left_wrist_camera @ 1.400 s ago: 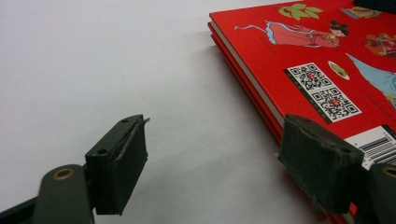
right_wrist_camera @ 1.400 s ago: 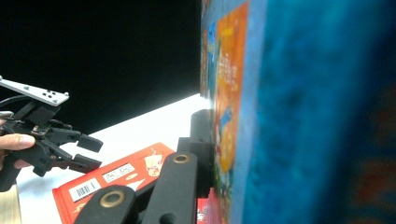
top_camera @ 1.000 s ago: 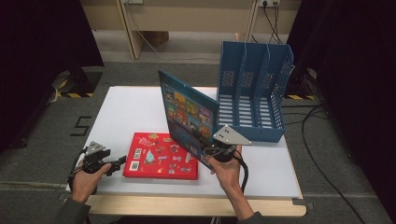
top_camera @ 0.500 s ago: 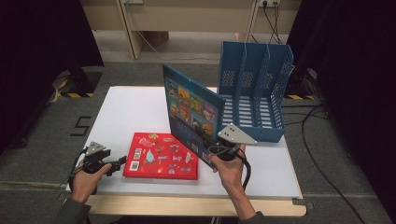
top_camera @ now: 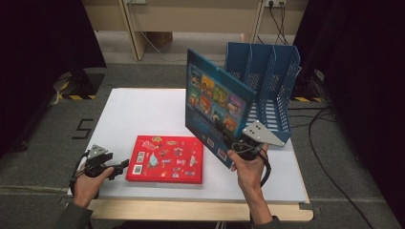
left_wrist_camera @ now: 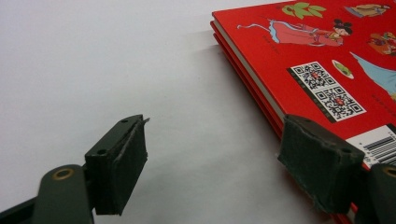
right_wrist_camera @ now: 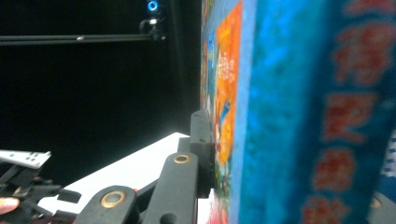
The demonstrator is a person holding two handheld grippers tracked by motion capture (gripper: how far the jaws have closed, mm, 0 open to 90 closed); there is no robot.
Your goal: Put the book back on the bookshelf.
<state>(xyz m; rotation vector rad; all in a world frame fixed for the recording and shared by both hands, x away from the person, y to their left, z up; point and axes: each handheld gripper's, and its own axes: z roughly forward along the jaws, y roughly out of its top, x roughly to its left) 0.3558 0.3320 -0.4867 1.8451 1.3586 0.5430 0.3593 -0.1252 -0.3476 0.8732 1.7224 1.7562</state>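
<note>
At the near edge of the white tabletop (top_camera: pixel 143 109), the left gripper (top_camera: pixel 119 168) is resting with its fingers (left_wrist_camera: pixel 116 168) spread wide, holding nothing, just beside the red book (top_camera: pixel 166 158) lying flat. The right gripper (top_camera: pixel 232 143) is clamping its fingers (right_wrist_camera: pixel 201 149) on the blue book's (top_camera: pixel 217 107) lower corner, holding it upright and tilted above the tabletop. Farther back, the blue file rack (top_camera: pixel 267 90) is standing right behind that book.
</note>
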